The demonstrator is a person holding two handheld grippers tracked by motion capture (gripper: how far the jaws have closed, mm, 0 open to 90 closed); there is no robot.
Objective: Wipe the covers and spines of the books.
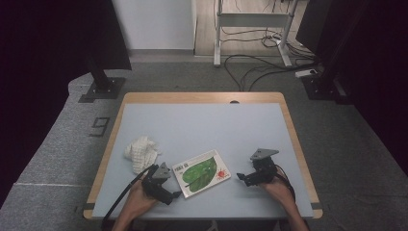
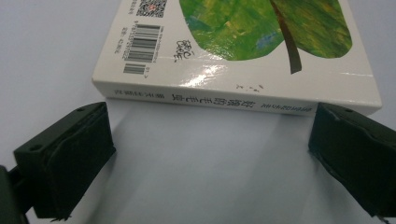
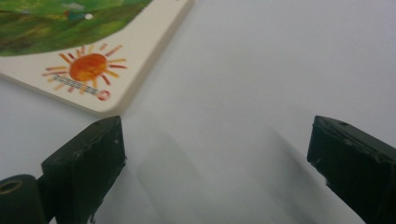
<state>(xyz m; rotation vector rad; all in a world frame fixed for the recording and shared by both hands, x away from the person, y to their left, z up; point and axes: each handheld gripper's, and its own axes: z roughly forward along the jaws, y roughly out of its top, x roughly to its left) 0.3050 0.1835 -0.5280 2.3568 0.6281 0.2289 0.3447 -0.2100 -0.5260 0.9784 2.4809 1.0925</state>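
1. Left gripper [image 1: 177,194]: held in the person's left hand [image 1: 139,195] at the near edge of the table, jaws spread wide with nothing between them. Seen in the left gripper view facing the spine of the book [image 2: 238,51], one jaw off each end of that spine, just short of it; right-hand jaw very close to the book's corner, contact not determinable.
2. Right gripper [image 1: 239,176]: held in the right hand [image 1: 279,188], jaws spread wide and empty, pointing toward the book from the opposite side. Seen in the right gripper view with bare tabletop between the jaws; left-hand jaw just beside the book's rounded corner with the orange sun print, not gripping it.
3. Book [image 1: 201,172]: lying flat on the table, closed, cover with large green leaf facing up, barcode near the spine. Positioned between the two grippers, near the front of the table, turned at an angle to the table edge.
4. White cloth [image 1: 141,152]: crumpled, lying beyond the left gripper, near the book but apart from it.
5. Table [image 1: 202,120]: pale blue top with wooden edging; remaining surface bare.
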